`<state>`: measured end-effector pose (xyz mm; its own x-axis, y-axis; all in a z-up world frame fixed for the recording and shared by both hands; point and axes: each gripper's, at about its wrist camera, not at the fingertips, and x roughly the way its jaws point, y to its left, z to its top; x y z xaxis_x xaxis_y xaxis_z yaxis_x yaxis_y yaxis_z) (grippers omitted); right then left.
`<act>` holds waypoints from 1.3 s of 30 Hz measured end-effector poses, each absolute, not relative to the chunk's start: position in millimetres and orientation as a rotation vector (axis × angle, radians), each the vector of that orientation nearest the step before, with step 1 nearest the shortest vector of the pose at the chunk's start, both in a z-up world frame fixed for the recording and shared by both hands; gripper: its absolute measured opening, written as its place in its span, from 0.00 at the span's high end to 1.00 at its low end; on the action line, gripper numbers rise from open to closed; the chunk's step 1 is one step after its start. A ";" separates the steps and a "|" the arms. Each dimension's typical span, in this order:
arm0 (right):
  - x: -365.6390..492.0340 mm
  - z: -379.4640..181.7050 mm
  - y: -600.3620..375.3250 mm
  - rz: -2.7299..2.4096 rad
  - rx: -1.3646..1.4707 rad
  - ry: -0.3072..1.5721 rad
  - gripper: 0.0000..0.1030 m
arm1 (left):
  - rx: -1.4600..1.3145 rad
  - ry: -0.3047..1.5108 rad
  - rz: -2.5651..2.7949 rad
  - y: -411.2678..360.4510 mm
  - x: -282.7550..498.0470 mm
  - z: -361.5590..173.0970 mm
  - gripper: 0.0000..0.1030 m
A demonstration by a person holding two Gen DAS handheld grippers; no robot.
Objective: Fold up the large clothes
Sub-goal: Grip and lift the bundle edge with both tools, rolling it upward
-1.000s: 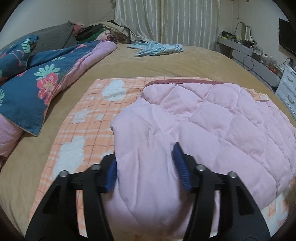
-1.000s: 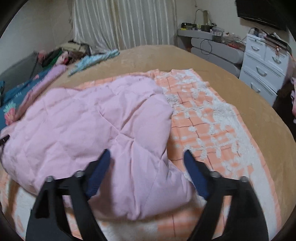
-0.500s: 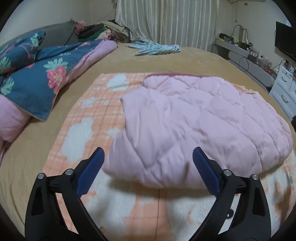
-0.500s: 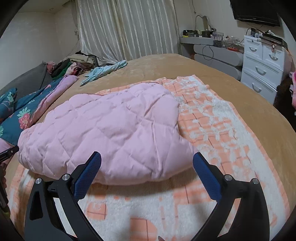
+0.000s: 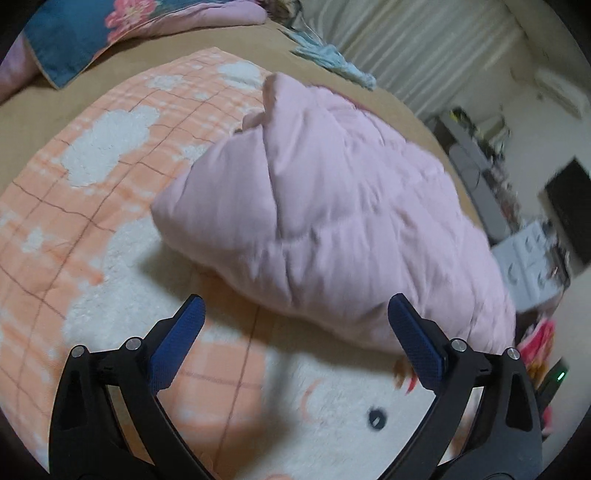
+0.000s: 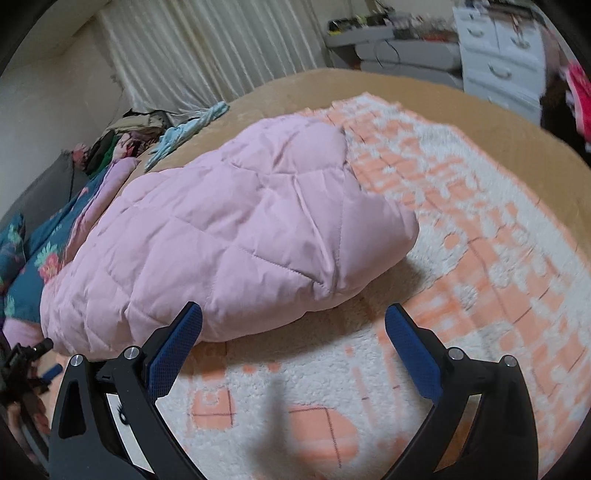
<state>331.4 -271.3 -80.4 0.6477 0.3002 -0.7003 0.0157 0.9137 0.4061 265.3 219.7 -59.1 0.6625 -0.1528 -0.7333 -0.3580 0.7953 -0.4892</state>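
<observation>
A pink quilted jacket (image 5: 332, 206) (image 6: 240, 236) lies folded in a puffy bundle on an orange-and-white checked blanket (image 5: 92, 177) (image 6: 461, 258) spread over the tan bed. My left gripper (image 5: 295, 306) hovers just short of the bundle's near edge; its jaws are opening and nothing is between the blue pads. My right gripper (image 6: 293, 312) stands open at the same near edge, further to the right, its pads clear of the fabric. Both point down at the blanket in front of the jacket.
A blue floral duvet (image 5: 74, 33) (image 6: 33, 258) lies along the left side of the bed. A light blue garment (image 5: 332, 59) (image 6: 184, 133) and a heap of clothes (image 6: 122, 136) lie at the far end. White drawers (image 6: 495, 62) stand right of the bed.
Both grippers have let go of the pink jacket and drawn back from it, with the left jaws spreading wide. Both views have rolled and dipped toward the blanket.
</observation>
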 end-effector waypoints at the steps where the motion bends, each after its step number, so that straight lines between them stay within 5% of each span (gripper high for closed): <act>1: 333.5 -82.2 -273.1 0.165 0.423 0.860 0.04 | -0.689 0.849 0.118 221.4 269.3 -60.3 0.09; 24: 414.0 -127.6 -280.0 0.281 0.741 0.875 0.04 | -0.878 0.797 0.137 222.6 329.1 -104.0 0.08; 26: 417.6 -130.6 -281.3 0.302 0.759 0.869 0.06 | -0.872 0.796 0.135 220.1 328.4 -101.5 0.08; 28: 417.5 -130.0 -280.9 0.333 0.767 0.855 0.20 | -0.856 0.792 0.134 217.8 329.9 -99.7 0.08; 33: 413.4 -118.3 -275.2 0.372 0.714 0.808 0.45 | -0.768 0.763 0.146 209.1 327.2 -84.7 0.28; 35: 410.6 -108.0 -270.5 0.374 0.646 0.791 0.50 | -0.710 0.746 0.153 201.1 325.0 -73.0 0.45; 39: 405.5 -83.6 -258.9 0.375 0.517 0.762 0.60 | -0.594 0.725 0.155 185.2 321.6 -47.9 0.59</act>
<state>405.5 -258.9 -83.6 0.6683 0.4977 -0.5529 -0.1353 0.8122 0.5675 321.6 185.2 -47.9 0.7455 -0.0669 -0.6631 -0.3320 0.8255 -0.4565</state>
